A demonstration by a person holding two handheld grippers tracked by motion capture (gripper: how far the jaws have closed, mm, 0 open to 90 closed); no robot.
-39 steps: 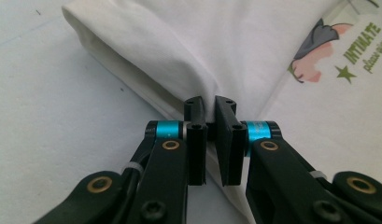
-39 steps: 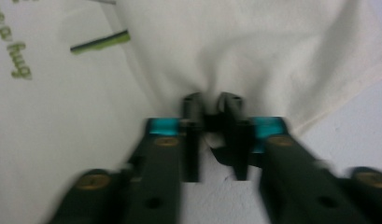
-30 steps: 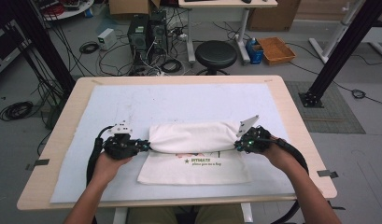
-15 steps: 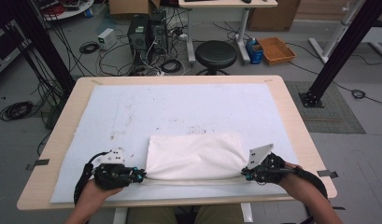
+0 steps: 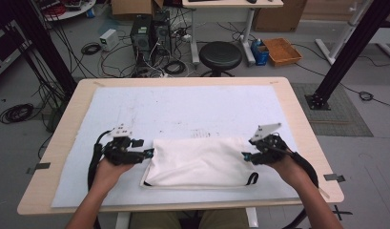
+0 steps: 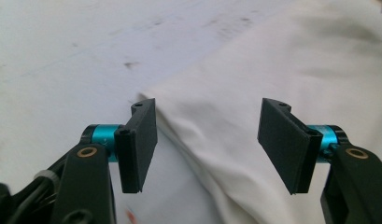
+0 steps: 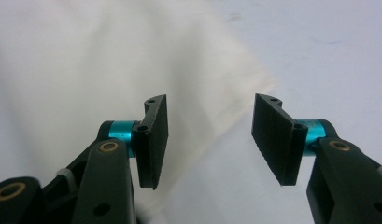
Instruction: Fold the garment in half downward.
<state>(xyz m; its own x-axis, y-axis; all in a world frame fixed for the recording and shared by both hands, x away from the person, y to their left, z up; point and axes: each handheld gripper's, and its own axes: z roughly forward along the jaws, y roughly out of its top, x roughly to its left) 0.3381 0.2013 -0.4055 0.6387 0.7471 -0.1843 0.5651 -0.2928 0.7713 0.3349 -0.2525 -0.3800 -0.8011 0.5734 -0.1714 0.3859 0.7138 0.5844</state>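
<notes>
A folded white cloth bag (image 5: 198,162) lies flat on the white mat near the table's front edge, a dark strap loop at its front right corner. My left gripper (image 5: 148,152) sits at the bag's left edge, open. From the left gripper view, its jaws stand wide apart over the bag's corner (image 6: 198,121), holding nothing. At the bag's right edge, my right gripper (image 5: 245,156) is open too. The right gripper view has the bag (image 7: 109,70) under and ahead of the spread jaws, its edge running between them.
The white mat (image 5: 183,109) covers most of the wooden table (image 5: 302,119); its far half is bare with faint dark smudges. Beyond the table stand a black stool (image 5: 221,55), computer towers, cables and a cardboard box on the floor.
The bag's far half was folded toward me over the near half. Both grippers have since let go of the cloth, opened, and moved slightly back up along its side edges.
</notes>
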